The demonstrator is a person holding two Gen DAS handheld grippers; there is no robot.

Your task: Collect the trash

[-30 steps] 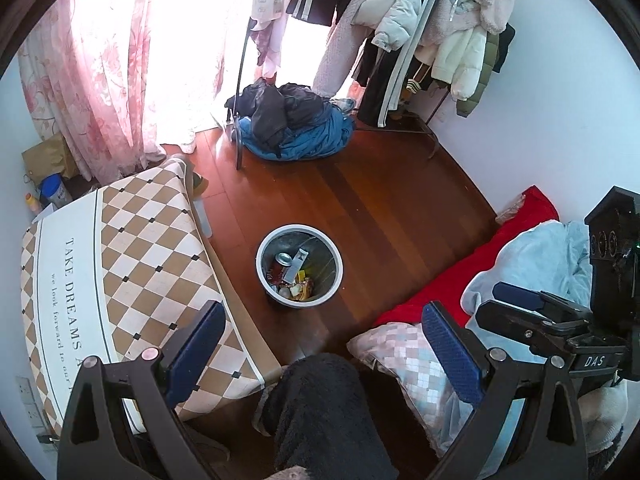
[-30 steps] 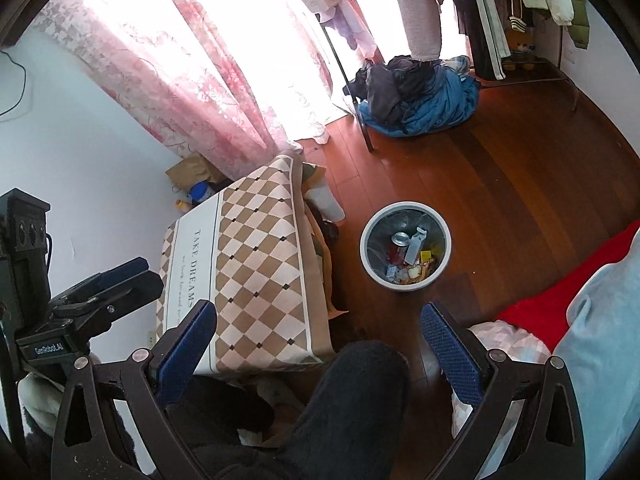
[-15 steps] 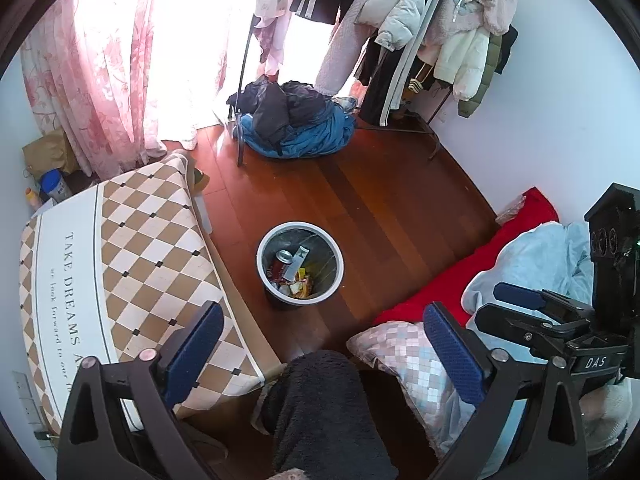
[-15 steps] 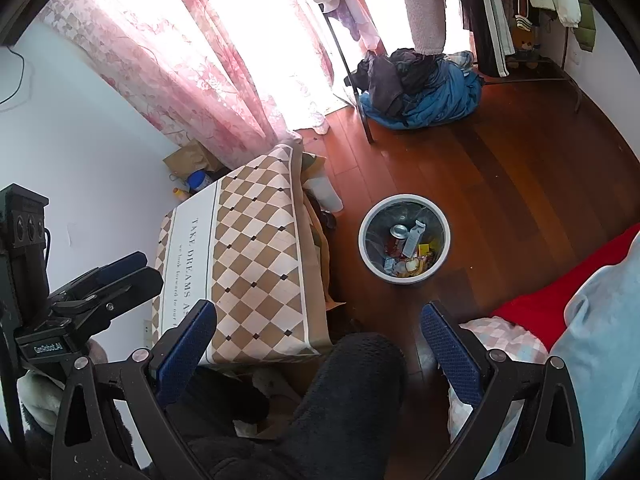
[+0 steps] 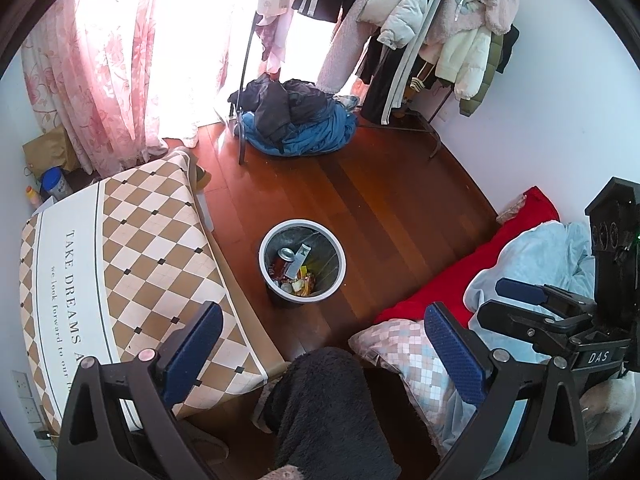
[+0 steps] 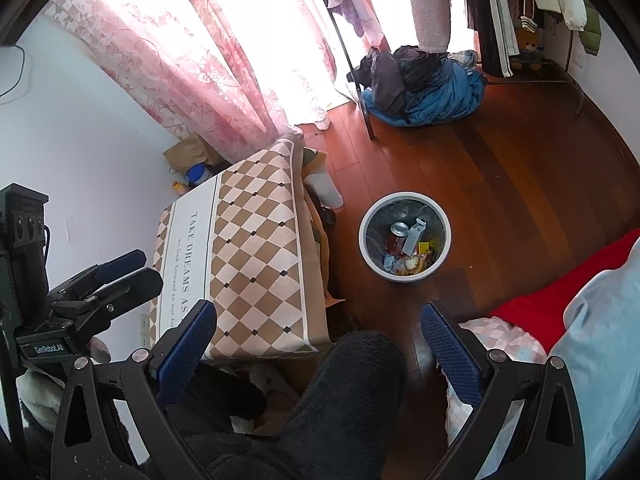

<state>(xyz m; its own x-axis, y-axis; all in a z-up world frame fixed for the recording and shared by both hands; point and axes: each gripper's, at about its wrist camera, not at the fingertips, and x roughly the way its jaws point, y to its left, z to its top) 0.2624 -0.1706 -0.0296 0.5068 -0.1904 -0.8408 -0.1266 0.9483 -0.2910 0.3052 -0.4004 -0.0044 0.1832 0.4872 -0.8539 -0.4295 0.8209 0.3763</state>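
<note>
Round grey metal-look waste bin with a pale rim (image 5: 302, 261) standing on the dark red wooden floor (image 5: 392, 204), ahead of and well below both grippers, roughly between their fingers in each view. Inside: a red drinks can (image 5: 285, 255), a pale carton (image 5: 301, 257) and yellow wrappers, too small to read. Left gripper (image 5: 323, 354) spread wide, nothing between the blue pads; right gripper (image 6: 318, 354) likewise wide and empty. No loose trash seen on the floor or on the checked brown-and-cream cloth (image 6: 256, 248), so probably a scan for leftovers or a move to the bin itself. Best done by lowering slowly, keeping the rim centred, avoiding the dark fleece-covered leg (image 5: 328, 412) directly below. Readable: "TAKE DREAMS A…" and "we look forward to our…" on the cloth; "DAS" on the right gripper's body, "GenRobot.AI" on the left's.
</note>
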